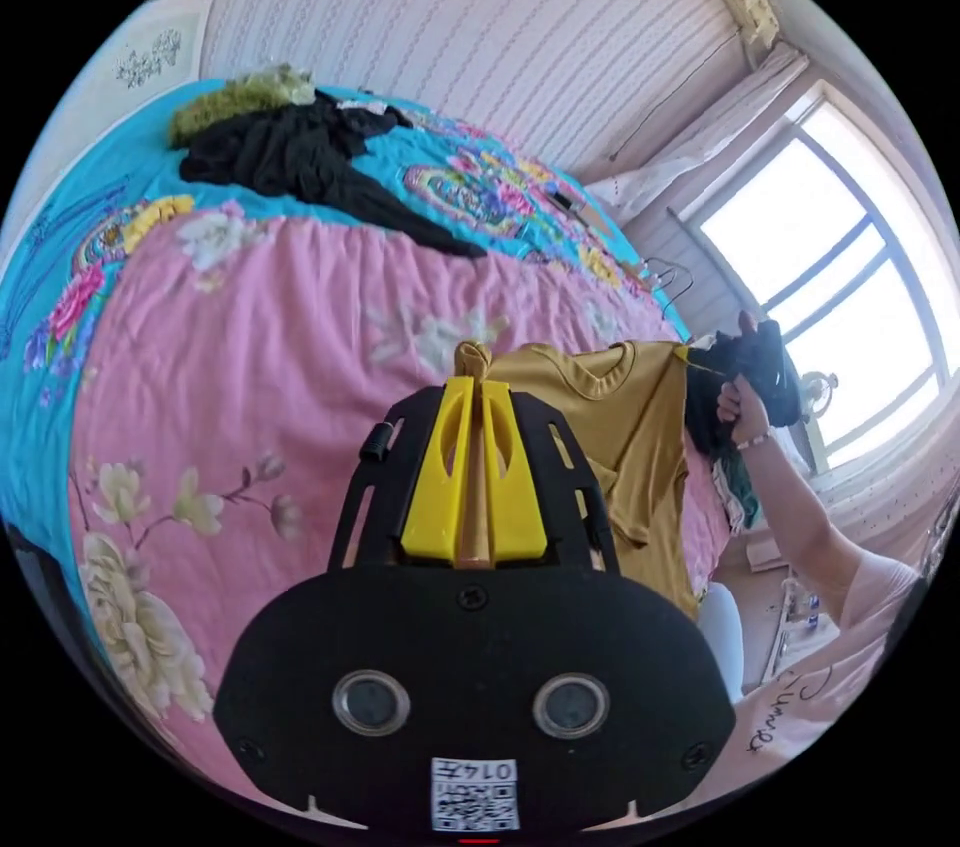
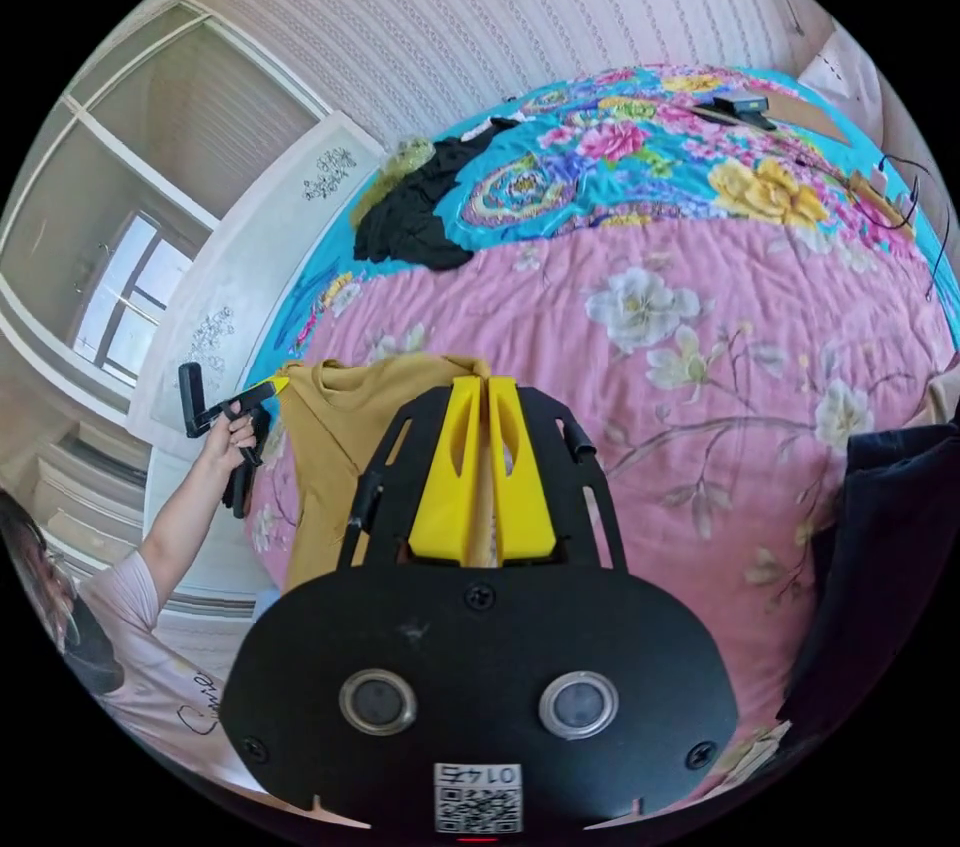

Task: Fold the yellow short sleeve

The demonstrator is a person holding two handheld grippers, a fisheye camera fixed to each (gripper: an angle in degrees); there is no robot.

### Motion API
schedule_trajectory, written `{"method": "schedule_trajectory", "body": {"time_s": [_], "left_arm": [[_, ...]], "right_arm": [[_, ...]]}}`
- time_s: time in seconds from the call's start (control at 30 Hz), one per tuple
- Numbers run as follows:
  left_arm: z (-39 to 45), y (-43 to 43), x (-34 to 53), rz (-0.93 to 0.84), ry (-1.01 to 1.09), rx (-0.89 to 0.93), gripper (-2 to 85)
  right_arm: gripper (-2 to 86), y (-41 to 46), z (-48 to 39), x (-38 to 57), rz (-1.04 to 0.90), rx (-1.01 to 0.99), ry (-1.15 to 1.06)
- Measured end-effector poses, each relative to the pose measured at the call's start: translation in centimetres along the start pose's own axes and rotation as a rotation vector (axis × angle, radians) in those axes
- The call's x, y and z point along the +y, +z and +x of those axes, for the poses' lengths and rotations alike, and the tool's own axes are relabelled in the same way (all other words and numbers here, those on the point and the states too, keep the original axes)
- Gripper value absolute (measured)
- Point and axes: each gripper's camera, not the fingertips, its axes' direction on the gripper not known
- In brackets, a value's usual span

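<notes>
Holding the yellow short sleeve shirt [image 1: 625, 447] by its two shoulder points keeps the garment hanging open and flat in the air above the pink floral quilt [image 1: 300, 367]. This is judged to be a preparatory hold: stretching the shoulder line lets the body drop straight before it is laid on the bed for folding.

Left gripper [image 1: 478, 387]: the yellow jaws are closed together, with a bunch of yellow fabric pinched between the tips and protruding just past them. In the right gripper view the same tool [image 2: 262, 392] appears at the far shoulder, held in a hand [image 2: 228, 435].

Right gripper [image 2: 478, 392]: the jaws are pressed nearly together, and the shirt edge [image 2: 340, 427] runs into them. In the left gripper view this tool [image 1: 700, 365] sits at the opposite shoulder, gripped by the person's other hand [image 1: 740, 407].

Shirt position: suspended between both tools, collar uppermost, hem hanging free beside the bed edge, not yet resting on the quilt. A black garment [image 1: 300, 152] lies well apart on the blue floral bedspread [image 2: 620, 147].
</notes>
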Motion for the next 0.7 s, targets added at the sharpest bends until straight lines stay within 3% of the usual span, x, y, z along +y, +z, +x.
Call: {"method": "schedule_trajectory", "body": {"time_s": [0.07,0.2,0.5,0.7], "left_arm": [[1.3,-3.5,-0.9,0.075,0.033,0.014,-1.0],[3.1,-6.7,0.6,0.064,0.09,0.014,-0.9],[5.8,-8.6,19.8,-0.072,0.164,0.03,-0.8],[5.7,-5.1,30.1,-0.231,0.051,0.032,-0.1]], "right_arm": [[0.6,-1.9,-1.1,-0.9,0.042,-0.021,-0.025],[0.6,-3.1,-2.6,1.3,0.041,-0.094,-0.067],[0.7,0.5,-1.7,18.7,-0.166,-0.186,-0.09],[0.7,4.0,0.4,26.5,-0.246,-0.156,0.028]]}}
